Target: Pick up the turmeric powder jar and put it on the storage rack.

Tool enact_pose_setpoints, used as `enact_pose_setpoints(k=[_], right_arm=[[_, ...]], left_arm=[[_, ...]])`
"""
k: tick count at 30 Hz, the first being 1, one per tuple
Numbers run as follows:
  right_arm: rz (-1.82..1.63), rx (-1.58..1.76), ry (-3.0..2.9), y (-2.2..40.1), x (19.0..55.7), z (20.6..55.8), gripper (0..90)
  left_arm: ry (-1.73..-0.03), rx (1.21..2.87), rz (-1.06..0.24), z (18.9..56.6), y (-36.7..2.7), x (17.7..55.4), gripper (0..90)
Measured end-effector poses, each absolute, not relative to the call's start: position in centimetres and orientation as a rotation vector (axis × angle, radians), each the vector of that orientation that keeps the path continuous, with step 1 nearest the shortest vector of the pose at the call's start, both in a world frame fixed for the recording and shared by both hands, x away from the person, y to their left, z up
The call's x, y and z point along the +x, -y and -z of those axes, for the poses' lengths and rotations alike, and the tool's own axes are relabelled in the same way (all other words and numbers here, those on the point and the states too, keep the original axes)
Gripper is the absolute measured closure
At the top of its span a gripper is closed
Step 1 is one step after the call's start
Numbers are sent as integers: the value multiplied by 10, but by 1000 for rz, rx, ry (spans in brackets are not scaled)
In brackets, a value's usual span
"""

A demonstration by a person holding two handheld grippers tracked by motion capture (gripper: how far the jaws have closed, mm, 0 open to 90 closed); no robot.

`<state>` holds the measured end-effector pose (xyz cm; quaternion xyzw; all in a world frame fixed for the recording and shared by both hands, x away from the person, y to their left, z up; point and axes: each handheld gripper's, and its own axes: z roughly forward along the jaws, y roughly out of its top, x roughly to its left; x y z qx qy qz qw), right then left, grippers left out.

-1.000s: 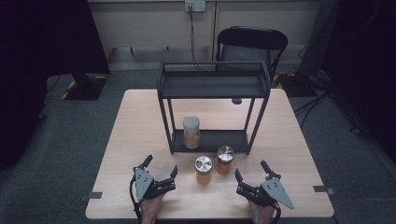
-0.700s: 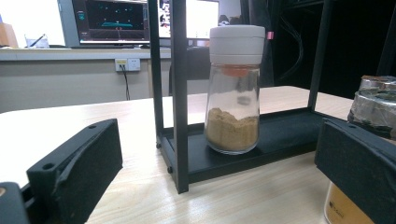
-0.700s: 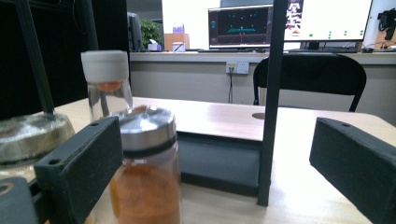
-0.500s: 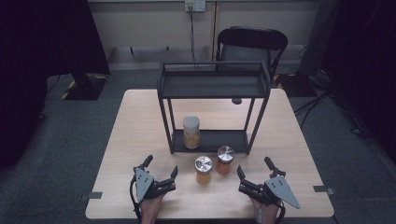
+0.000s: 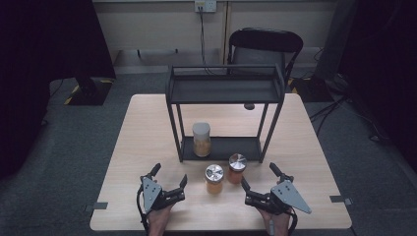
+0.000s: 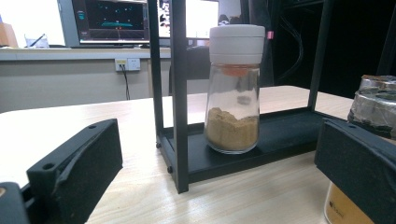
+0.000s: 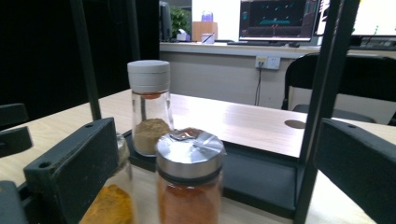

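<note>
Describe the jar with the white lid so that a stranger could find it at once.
On the wooden table stands a black metal rack. On its bottom shelf, at the left end, is the jar with the white lid. Both neighbouring jars stand off the rack and have silver lids.

Both hands enter from the bottom edge of the high view. The left gripper (image 5: 171, 178) sits at lower left of centre, its black jaws spread wide and pointing toward the upper right, nothing between them. The right gripper (image 5: 258, 176) sits at lower right of centre, its grey three-cornered plate facing up; its jaws have just been opening and now stand wide apart, empty. In each gripper view the two jaws rise at the frame's lower corners.
</note>
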<state>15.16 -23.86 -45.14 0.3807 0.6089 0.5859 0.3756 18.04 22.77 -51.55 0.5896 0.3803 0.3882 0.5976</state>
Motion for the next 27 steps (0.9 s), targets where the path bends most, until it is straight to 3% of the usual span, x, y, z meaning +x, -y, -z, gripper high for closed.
enact_pose_setpoints(k=[27], right_arm=[[-1522,845,-1763,226,173,395,0]], left_arm=[[-885,1362,-910,516,-226,179,3]])
